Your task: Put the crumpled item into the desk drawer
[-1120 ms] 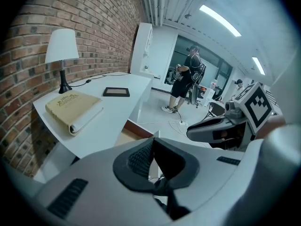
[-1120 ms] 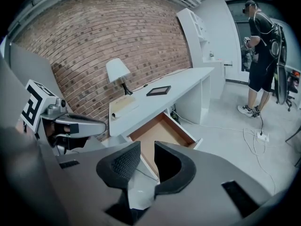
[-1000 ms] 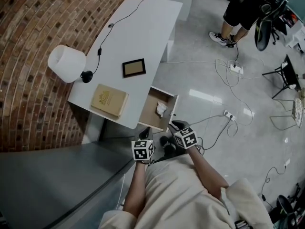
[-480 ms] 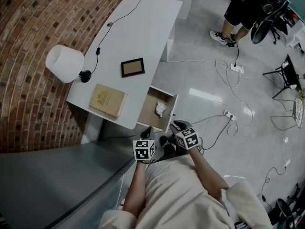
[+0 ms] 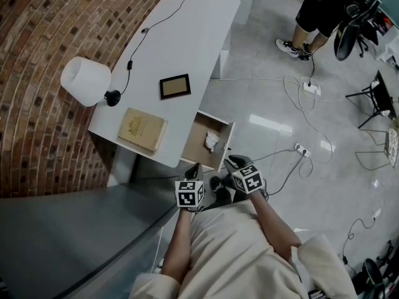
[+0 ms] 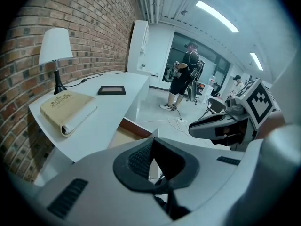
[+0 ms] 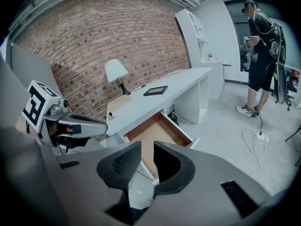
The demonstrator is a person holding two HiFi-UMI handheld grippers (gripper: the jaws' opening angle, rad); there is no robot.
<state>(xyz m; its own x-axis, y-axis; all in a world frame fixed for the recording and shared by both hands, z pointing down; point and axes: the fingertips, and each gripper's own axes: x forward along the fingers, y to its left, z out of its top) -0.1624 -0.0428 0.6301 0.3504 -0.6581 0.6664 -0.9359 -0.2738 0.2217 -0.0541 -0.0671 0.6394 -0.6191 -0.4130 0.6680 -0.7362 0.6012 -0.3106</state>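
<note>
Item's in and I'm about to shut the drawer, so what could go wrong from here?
1. The crumpled item lies loose near the front panel of the open drawer. A hard shove could toss it up or out.
2. Cables and a power strip trail on the floor to your right. A sideways step might snag them.

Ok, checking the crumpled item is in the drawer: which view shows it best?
The head view: the crumpled white item lies in the open drawer, seen from above. The right gripper view shows the drawer's floor but no item; the left gripper view shows only a corner of the drawer.
</note>
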